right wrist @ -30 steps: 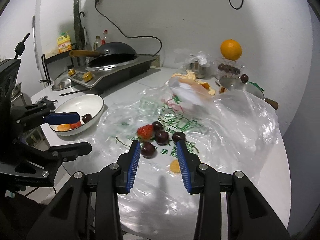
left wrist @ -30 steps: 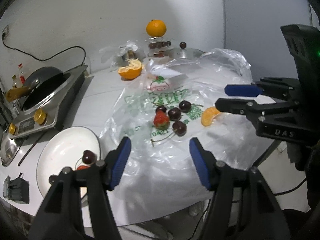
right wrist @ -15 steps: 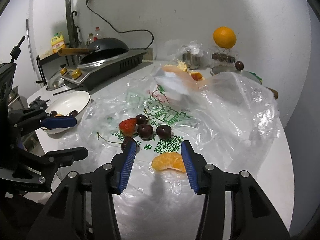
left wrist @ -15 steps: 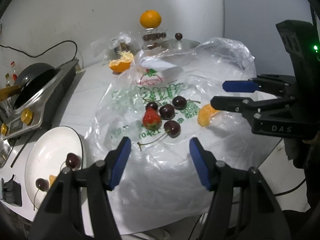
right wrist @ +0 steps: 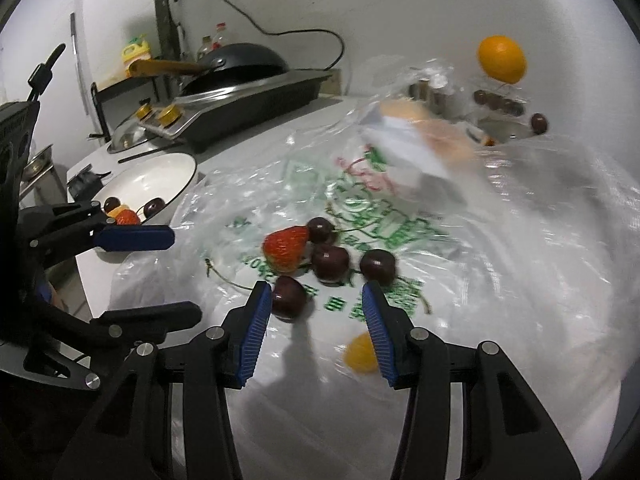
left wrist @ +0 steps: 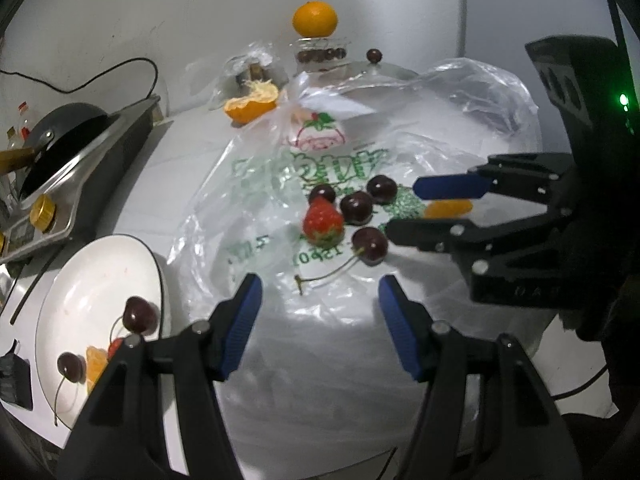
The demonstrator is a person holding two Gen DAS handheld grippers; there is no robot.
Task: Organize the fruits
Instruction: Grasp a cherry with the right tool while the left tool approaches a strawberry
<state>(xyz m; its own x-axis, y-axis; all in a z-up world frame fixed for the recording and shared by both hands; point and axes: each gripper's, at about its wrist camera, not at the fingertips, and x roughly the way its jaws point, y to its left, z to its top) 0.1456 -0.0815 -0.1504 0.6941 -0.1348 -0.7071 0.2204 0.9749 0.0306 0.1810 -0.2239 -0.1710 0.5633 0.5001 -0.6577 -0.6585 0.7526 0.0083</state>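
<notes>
A strawberry (left wrist: 323,222) and several dark cherries (left wrist: 370,244) lie on a flattened clear plastic bag (left wrist: 256,200). My left gripper (left wrist: 319,280) hangs open and empty just short of them. From the right, my right gripper (left wrist: 404,208) reaches in, jaws open around an orange segment (left wrist: 448,209). In the right wrist view that segment (right wrist: 360,354) lies on the bag close against the right pad of the right gripper (right wrist: 315,288), and a cherry (right wrist: 289,297) sits by the left fingertip. The white bowl (left wrist: 100,264) at the left holds two cherries, an orange segment and a strawberry.
An induction cooker with a black pan (left wrist: 72,152) stands at the far left. At the back, a whole orange (left wrist: 315,18) rests on a glass jar, with a peeled half orange (left wrist: 252,104) and a pot lid (left wrist: 374,66) beside it. The table's edge is just below my fingers.
Both grippers have come lower and closer to the fruit. The right gripper's jaws have widened and moved over the orange segment, which now lies low between them.
</notes>
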